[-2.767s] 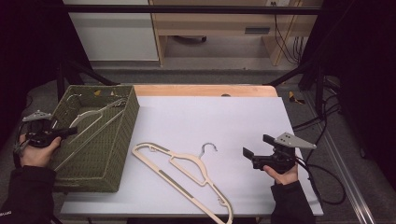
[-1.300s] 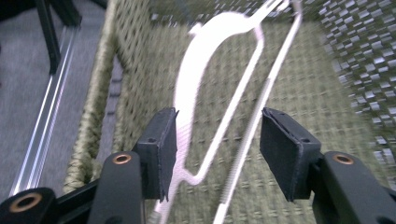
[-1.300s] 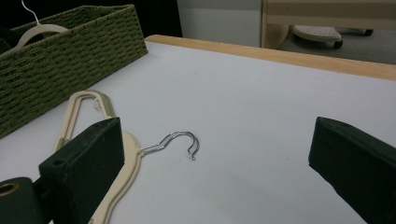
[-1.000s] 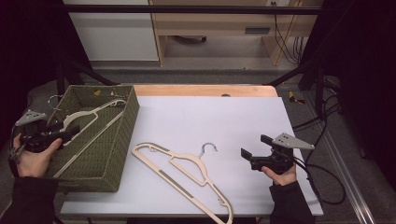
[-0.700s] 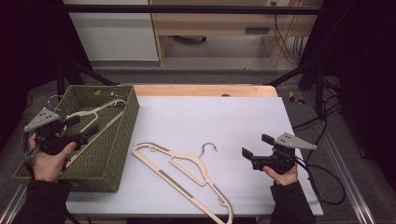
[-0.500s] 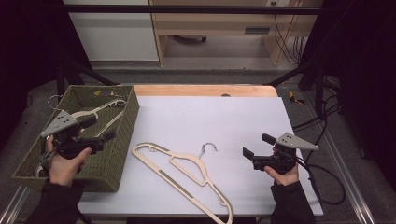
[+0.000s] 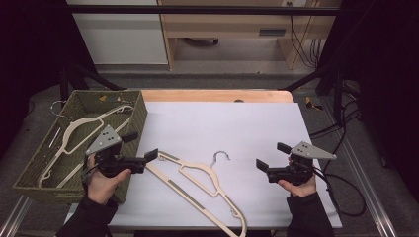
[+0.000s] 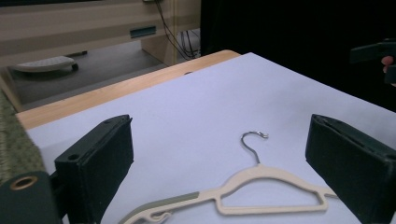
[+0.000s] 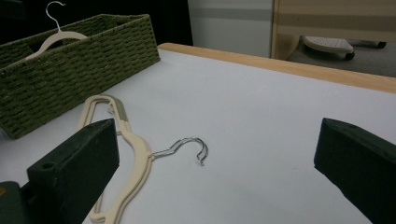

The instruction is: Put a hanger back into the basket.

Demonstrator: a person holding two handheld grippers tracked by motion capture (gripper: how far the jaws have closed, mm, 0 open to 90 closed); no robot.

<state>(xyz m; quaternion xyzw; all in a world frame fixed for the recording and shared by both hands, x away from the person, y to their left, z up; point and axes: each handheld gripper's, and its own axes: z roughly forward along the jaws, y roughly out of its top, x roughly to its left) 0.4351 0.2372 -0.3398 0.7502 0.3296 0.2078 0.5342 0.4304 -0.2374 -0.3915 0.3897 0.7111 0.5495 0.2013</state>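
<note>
Two cream hangers (image 7: 197,180) lie overlapped on the white table (image 7: 222,123); one has a metal hook (image 7: 222,156). A third cream hanger (image 7: 79,131) lies in the green woven basket (image 7: 29,163) at the left. My left gripper (image 7: 141,145) hovers over the basket's near right corner and points at the hangers (image 8: 261,186). Its jaws have just been opening, and the left gripper (image 8: 219,140) is open with nothing between them. My right gripper (image 7: 272,155) is held near the table's right side, open and empty, facing the hangers (image 9: 135,144). The right gripper (image 9: 219,128) looks toward the basket (image 9: 70,74).
A wooden strip (image 7: 212,95) runs along the table's far edge, with shelving on the floor behind it. Cables (image 7: 341,192) trail off the right side. Dark frame legs stand at both far corners.
My left hand has swung right from the basket's left wall, across the basket, to its near right corner, and its jaws stand wider. The right hand has stayed put.
</note>
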